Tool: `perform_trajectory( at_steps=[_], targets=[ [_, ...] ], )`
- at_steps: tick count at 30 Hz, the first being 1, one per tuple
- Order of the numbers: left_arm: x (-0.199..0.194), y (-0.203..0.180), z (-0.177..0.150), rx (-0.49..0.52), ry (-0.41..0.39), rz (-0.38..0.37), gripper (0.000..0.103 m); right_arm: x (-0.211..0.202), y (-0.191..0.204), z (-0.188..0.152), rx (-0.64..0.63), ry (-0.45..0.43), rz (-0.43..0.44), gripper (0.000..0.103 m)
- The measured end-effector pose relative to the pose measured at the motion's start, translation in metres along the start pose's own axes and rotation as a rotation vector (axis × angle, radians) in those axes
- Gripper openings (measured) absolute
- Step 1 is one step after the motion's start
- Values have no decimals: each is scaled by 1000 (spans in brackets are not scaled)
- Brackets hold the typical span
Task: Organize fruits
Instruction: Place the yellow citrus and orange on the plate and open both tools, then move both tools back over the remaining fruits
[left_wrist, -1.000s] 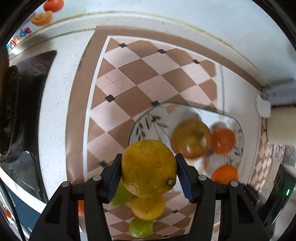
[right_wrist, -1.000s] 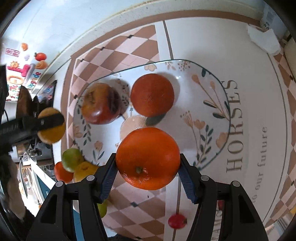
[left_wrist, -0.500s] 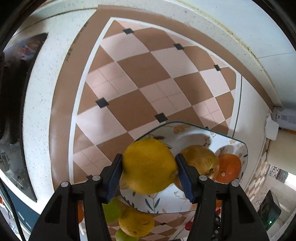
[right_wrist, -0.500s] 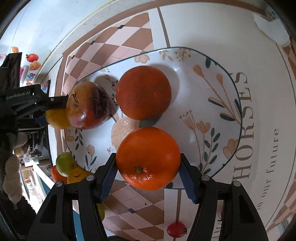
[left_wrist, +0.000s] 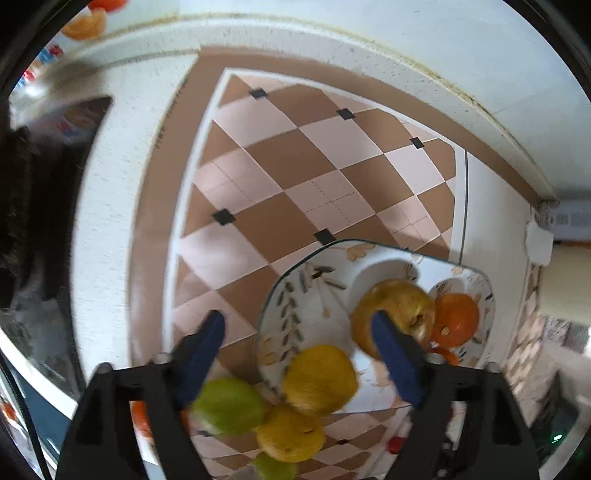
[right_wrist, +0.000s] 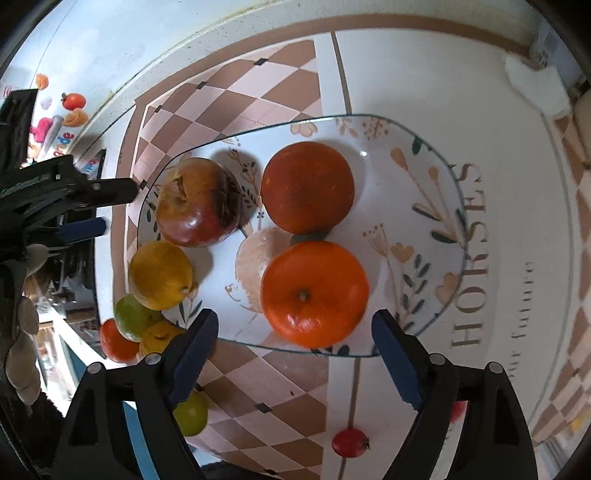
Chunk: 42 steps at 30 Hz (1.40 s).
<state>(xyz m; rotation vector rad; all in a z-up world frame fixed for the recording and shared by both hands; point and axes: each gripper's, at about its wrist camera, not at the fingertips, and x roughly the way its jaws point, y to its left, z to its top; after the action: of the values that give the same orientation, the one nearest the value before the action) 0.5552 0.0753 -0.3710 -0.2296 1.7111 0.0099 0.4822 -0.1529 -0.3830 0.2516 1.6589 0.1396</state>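
A floral plate (right_wrist: 424, 206) holds a red-yellow apple (right_wrist: 197, 203), a dark orange (right_wrist: 306, 186), a bright orange (right_wrist: 314, 293) and a yellow lemon (right_wrist: 160, 275). My right gripper (right_wrist: 293, 354) is open and empty, above the plate's near rim by the bright orange. My left gripper (left_wrist: 306, 354) is open and empty above the plate's (left_wrist: 314, 295) left part; the lemon (left_wrist: 319, 378) lies on the plate below it, next to the apple (left_wrist: 395, 310). The left gripper (right_wrist: 74, 210) also shows at the left of the right wrist view.
Off the plate lie a green fruit (left_wrist: 227, 406), a yellow fruit (left_wrist: 290, 435), another green fruit (right_wrist: 190, 411), an orange fruit (right_wrist: 116, 341) and a small red fruit (right_wrist: 349, 443). A white wall edges the checkered counter (left_wrist: 295, 177). A dark object (left_wrist: 22, 206) stands left.
Both grippers have opened. The left one let the lemon onto the plate's left edge; the right one let the bright orange onto the plate. Both have pulled back a little.
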Motion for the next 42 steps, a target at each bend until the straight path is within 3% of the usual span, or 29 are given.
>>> perform_trajectory(
  at_steps=[10,22,42],
  targets=[
    [-46,5,-73,104,-169,108,83,-45,8,-31,-5,-87,-108,91],
    [-106,-2,-158,152,-338,127,83,-118,18,-93,-12,-212,-152,91],
    [-185,-10,-228,198,-463,30,83,-218,51,-167,-56,-385,-127,91]
  ],
)
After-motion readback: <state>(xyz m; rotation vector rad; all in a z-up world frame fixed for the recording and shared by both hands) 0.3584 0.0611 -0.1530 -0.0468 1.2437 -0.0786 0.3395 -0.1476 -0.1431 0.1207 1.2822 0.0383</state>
